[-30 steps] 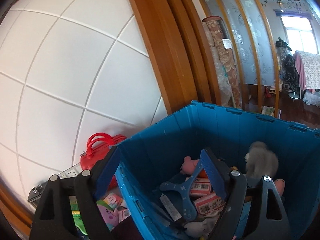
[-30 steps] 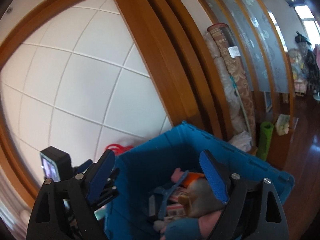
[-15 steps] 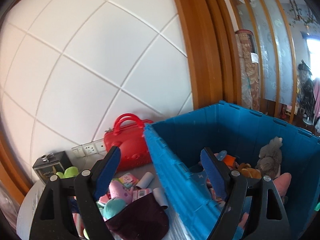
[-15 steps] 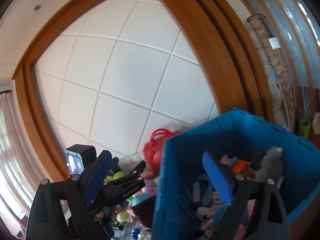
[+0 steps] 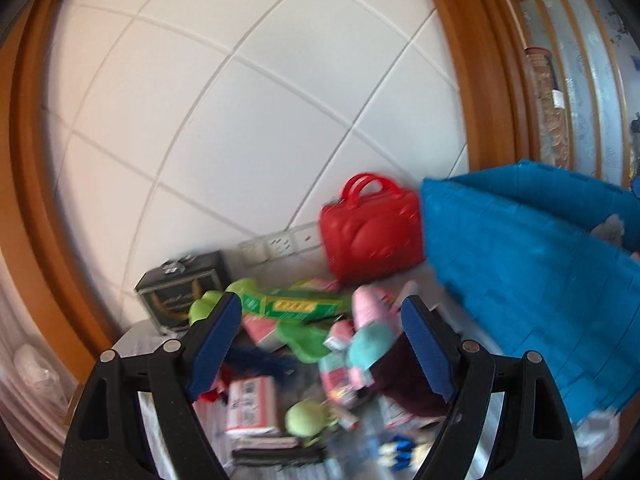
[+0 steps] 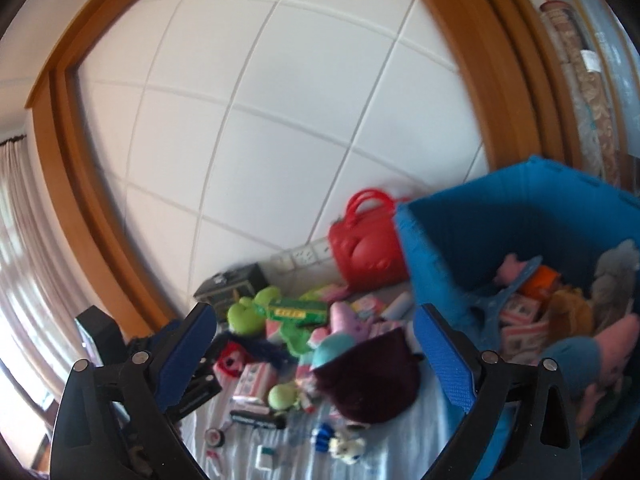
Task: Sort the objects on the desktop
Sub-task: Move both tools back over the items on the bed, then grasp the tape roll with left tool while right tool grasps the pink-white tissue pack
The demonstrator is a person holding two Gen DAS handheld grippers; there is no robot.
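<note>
A heap of toys and small boxes lies on the table: a green plush (image 6: 250, 312), a green box (image 5: 292, 304), a pink plush (image 5: 370, 312), a dark maroon cloth (image 6: 370, 376) and a green ball (image 6: 282, 396). A blue crate (image 6: 516, 228) on the right holds plush toys and boxes. My left gripper (image 5: 320, 348) is open and empty above the heap. My right gripper (image 6: 316, 356) is open and empty, also over the heap, left of the crate. The left gripper's body (image 6: 192, 372) shows in the right wrist view.
A red toy case (image 5: 372, 236) stands against the white panelled wall beside the crate (image 5: 532, 280). A dark box (image 5: 180, 292) sits at the back left near wall sockets (image 5: 280, 246). A wooden frame (image 6: 80, 200) borders the wall.
Both grippers have swung left, away from the inside of the blue crate and over to the heap of toys on the table. Both stayed open and empty.
</note>
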